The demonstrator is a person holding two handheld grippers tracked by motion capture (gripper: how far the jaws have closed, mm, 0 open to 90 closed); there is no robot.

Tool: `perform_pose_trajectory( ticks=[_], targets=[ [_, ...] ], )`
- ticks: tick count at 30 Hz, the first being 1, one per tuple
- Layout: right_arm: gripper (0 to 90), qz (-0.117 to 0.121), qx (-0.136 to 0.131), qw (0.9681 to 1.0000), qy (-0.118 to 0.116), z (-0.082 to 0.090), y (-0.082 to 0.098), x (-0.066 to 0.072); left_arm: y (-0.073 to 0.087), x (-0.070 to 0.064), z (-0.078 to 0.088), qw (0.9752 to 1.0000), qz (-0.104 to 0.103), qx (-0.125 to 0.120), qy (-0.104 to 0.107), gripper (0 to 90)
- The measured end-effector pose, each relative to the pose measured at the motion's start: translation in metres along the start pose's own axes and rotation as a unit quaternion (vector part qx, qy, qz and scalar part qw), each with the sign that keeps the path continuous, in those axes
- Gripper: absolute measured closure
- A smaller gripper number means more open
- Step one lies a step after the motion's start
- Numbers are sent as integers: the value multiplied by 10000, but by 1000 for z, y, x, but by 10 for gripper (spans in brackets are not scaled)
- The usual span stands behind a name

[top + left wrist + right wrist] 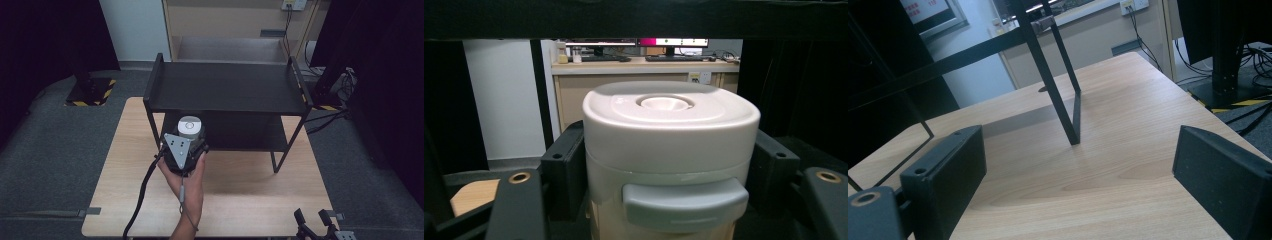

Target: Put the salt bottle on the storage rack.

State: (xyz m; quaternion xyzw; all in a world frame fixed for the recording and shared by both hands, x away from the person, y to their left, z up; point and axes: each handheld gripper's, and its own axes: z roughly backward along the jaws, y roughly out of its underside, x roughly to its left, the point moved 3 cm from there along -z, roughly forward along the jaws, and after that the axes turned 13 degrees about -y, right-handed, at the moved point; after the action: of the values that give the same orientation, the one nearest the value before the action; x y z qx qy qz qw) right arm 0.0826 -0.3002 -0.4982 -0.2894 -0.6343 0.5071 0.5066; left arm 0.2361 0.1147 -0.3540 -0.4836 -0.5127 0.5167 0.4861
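While the left hand-held gripper [187, 137] pinches a white canister [190, 127] at the black shelf's [227, 87] front edge, right hand-held gripper [1078, 175] spread.

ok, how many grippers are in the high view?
2. The left gripper is at the rack's front edge, shut on the white container. The right gripper is at the table's near right corner, jaws apart.

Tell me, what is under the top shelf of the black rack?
The left gripper holds a white lidded container at the front edge, below the top shelf. A lower shelf shows beside it; its back part is covered.
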Motion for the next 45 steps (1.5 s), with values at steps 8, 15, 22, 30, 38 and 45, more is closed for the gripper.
perform_pose_trajectory(
  ticks=[8, 15, 22, 30, 38, 45],
  targets=[
    [76, -24, -1, 10000, 64, -3, 0, -5, -1, -5, -17, 10000, -60, -17, -43, 303],
    [78, -39, 55, 9999, 81, -6, 1, -8, 2, -8, -32, 9999, -20, 8, -106, 303],
    [78, -45, 68, 9999, 126, -7, 1, -10, 6, -11, -43, 9998, -21, 62, -199, 303],
    [79, -69, 75, 9998, 159, -8, 1, -12, 9, -16, -51, 9996, 41, 50, -261, 303],
    [80, -71, 75, 9998, 189, -7, 1, -14, 10, -17, -55, 9995, 8, 32, -324, 303],
    [80, -66, 82, 9998, 180, -8, 1, -13, 11, -18, -56, 9994, -1, 19, -338, 303]
  ],
)
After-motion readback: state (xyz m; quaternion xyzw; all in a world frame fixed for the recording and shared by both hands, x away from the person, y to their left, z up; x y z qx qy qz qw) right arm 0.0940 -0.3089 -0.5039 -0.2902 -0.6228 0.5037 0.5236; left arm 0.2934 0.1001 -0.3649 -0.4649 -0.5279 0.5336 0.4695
